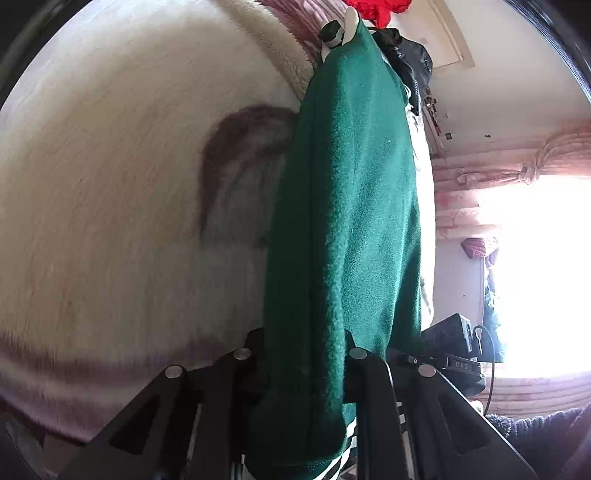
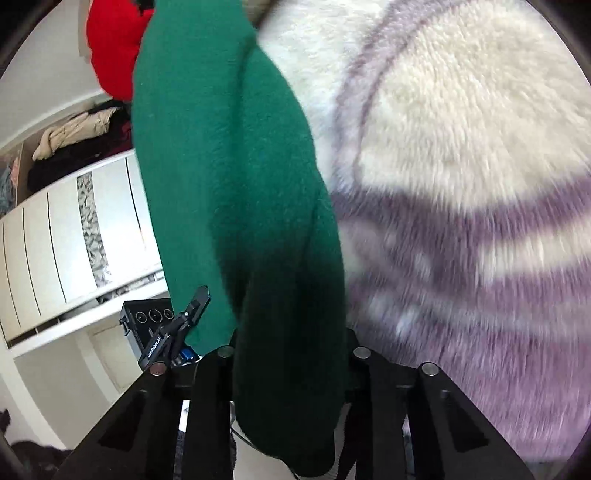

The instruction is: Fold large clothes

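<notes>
Two claws, each closed on the same green fleece garment [image 1: 343,229]; in the left wrist view the left claw [image 1: 306,354] has the cloth bunched thick between its black fingers [image 1: 240,369], the pads pressing on it, and a white-striped cuff or hem [image 1: 349,439] hangs just behind the grip. From there the garment runs away in a long taut band to its far end, where a white and dark trim piece [image 1: 338,35] shows — collar or tag, too small to tell. In the right wrist view the right claw [image 2: 291,354] pinches another fold of the green fleece [image 2: 236,177]; the cloth fills the gap between the fingers [image 2: 221,369] and spills down below them.

Beneath the garment lies a fluffy cream blanket with purple bands [image 2: 461,184], blurred in both views; the green cloth hangs above it, and whether any part touches it cannot be told. A red garment [image 2: 110,48] sits beyond the far end of the fleece. To the left in the right wrist view stands a white wardrobe [image 2: 48,236] with clothes stacked on an open shelf [image 2: 74,144]; the other claw's camera body [image 2: 155,325] pokes in just beside the green cloth. In the left wrist view a bright window with pink curtains [image 1: 517,173] glares at the right; detail there is washed out.
</notes>
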